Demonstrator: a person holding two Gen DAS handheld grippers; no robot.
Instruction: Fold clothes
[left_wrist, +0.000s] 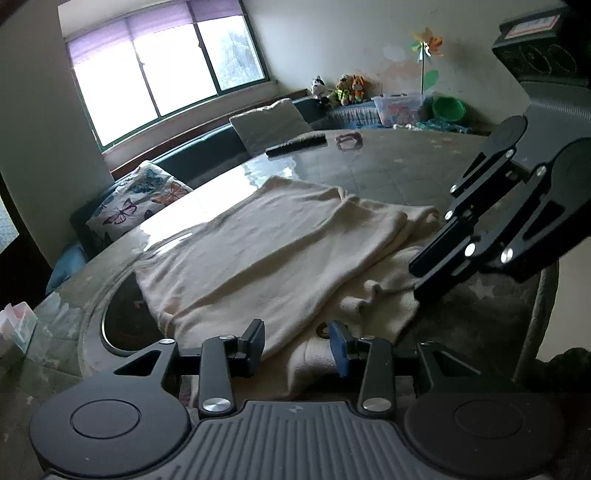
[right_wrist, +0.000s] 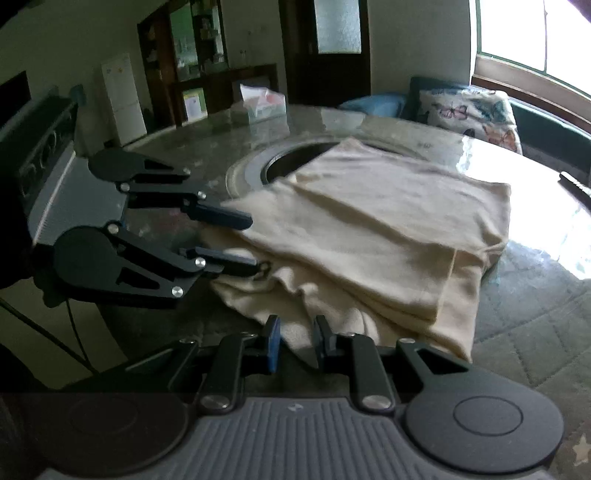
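Tabletop (left_wrist: 406, 162): garment (left_wrist: 258, 240) between claws.

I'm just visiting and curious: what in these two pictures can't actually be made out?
- Left wrist view: the dark flat object at the far side of the table is too blurred to name.
- Both views: whether the fingers of the right gripper pinch the cream garment; bunched cloth hides the contact.
- Both views: what kind of garment it is; its folds hide the shape.

Left hand-held gripper (left_wrist: 297, 345) — black linkage, silver screws, seemingly blue pads, ribbed grey body.
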